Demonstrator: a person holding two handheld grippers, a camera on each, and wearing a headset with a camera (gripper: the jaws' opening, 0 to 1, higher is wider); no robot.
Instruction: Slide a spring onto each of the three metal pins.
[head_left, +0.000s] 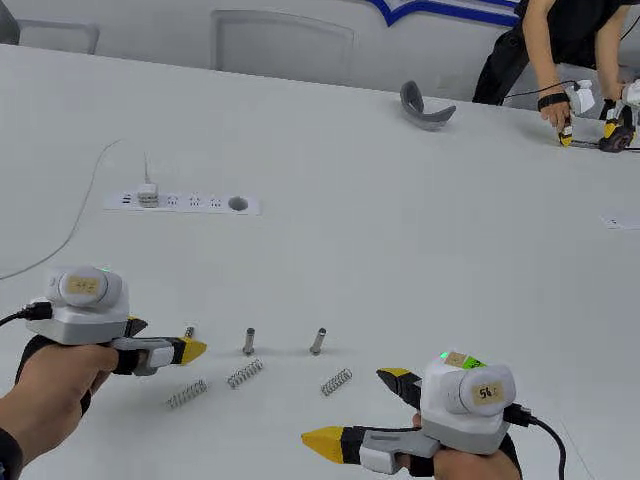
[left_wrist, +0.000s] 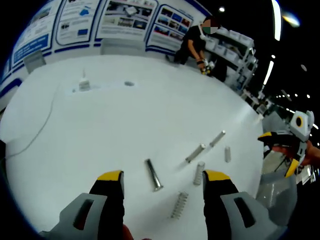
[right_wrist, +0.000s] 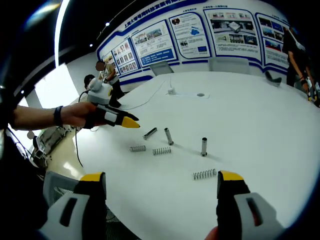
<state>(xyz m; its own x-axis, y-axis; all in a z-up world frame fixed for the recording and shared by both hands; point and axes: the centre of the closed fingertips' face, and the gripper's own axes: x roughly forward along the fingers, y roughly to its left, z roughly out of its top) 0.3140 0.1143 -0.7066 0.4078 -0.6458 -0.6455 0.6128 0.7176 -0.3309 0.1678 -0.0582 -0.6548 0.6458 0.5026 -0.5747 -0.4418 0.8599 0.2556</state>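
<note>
Fingers (left_wrist: 112, 197) on the left gripper (left_wrist: 163, 176) and right gripper (right_wrist: 161, 176) gape empty; the springs (head_left: 245, 373), likely light and squashy, want a gentle mid-coil pinch.

Bench (head_left: 400, 250) bare between pins (head_left: 249, 341) and power strip (head_left: 180, 202): open passage. Three pins in row with gaps between. Three springs (head_left: 245, 373) lie on near side, apart from pins. Cable (head_left: 60, 240) crosses far left. Grey curved object (head_left: 425, 105) well apart, far side.
</note>
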